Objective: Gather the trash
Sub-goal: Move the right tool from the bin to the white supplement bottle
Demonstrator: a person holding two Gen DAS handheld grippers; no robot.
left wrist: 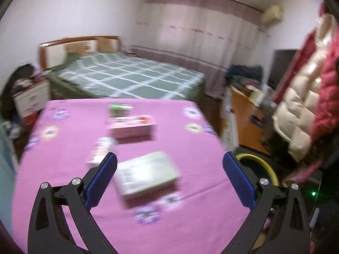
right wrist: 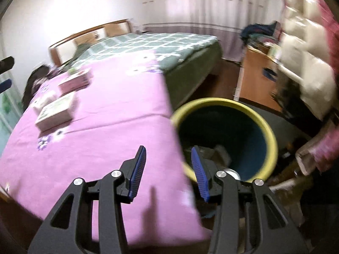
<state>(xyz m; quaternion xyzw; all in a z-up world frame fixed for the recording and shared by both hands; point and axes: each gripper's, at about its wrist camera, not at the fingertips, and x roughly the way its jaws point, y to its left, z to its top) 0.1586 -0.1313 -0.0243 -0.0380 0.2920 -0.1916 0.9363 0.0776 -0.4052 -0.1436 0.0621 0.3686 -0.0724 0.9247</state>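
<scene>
Two claws, both empty. Left claw (left wrist: 169,167) spread wide above pink table (left wrist: 63,190), flat box (left wrist: 146,174) between the tips, untouched. Right claw (right wrist: 168,160) half open, bin (right wrist: 273,139) at right centre of frame, beside table edge.

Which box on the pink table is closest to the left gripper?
The flat white-and-green box, lying just ahead of the open left gripper. The pink box sits farther back.
</scene>
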